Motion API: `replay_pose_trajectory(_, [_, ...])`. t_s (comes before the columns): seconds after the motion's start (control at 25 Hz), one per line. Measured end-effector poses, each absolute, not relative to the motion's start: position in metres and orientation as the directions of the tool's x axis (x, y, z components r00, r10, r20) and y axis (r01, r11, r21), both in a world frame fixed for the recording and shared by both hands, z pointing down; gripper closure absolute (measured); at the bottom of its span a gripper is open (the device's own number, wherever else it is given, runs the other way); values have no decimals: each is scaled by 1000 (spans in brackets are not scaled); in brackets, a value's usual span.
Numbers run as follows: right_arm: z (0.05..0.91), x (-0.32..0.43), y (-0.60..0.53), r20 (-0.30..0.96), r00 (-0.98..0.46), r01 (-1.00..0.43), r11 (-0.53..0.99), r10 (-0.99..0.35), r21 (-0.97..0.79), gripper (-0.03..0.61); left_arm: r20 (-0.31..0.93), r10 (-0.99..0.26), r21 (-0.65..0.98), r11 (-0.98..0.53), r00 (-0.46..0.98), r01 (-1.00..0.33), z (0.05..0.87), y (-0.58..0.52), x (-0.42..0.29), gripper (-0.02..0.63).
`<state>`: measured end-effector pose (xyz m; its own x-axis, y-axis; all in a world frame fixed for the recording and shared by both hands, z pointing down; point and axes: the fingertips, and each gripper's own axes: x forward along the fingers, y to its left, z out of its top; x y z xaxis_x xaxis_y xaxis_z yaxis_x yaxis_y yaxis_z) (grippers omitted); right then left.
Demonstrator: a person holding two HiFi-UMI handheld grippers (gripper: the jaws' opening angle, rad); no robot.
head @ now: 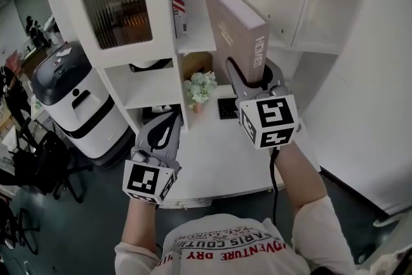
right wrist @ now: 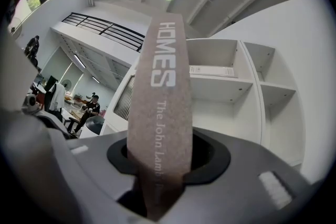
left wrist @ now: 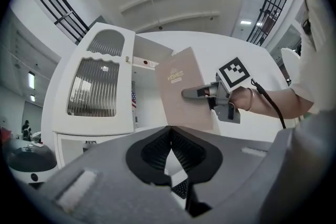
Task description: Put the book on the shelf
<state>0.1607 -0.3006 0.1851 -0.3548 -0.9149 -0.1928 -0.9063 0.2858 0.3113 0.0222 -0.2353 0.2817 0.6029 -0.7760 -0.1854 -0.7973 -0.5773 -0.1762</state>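
Note:
A tan hardcover book [head: 235, 32] with "HOMES" on its spine is held upright in the air in front of the white shelf unit [head: 196, 43]. My right gripper [head: 254, 77] is shut on its lower end, one finger on each cover. In the right gripper view the book's spine [right wrist: 163, 113] rises from between the jaws toward open shelf compartments [right wrist: 220, 89]. The left gripper view shows the book [left wrist: 181, 94] and the right gripper [left wrist: 197, 93] from the side. My left gripper [head: 168, 122] hangs lower left, shut and empty, its pads [left wrist: 170, 157] together.
Two or three upright books [head: 177, 0] stand in the shelf compartment behind the held book. A small potted plant [head: 201, 87] and a black keyboard [head: 226, 107] lie on the white desk [head: 219, 158]. A glass-fronted cabinet door [head: 116, 3] and a round white machine [head: 71, 100] stand left.

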Motion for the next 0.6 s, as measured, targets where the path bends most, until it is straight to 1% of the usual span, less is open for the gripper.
replay_pose_trajectory(0.28, [141,154,-351,-219,-317,-913,235,-923,332,405,-183,-757,-175,-603,628,-778,279,-269,23,609])
replay_pose_trajectory(0.6, [135,142,-401,-185,-283,-919,210,-941,334,405,-155,-742,-199,-623,652,-757,282,-286,22,609])
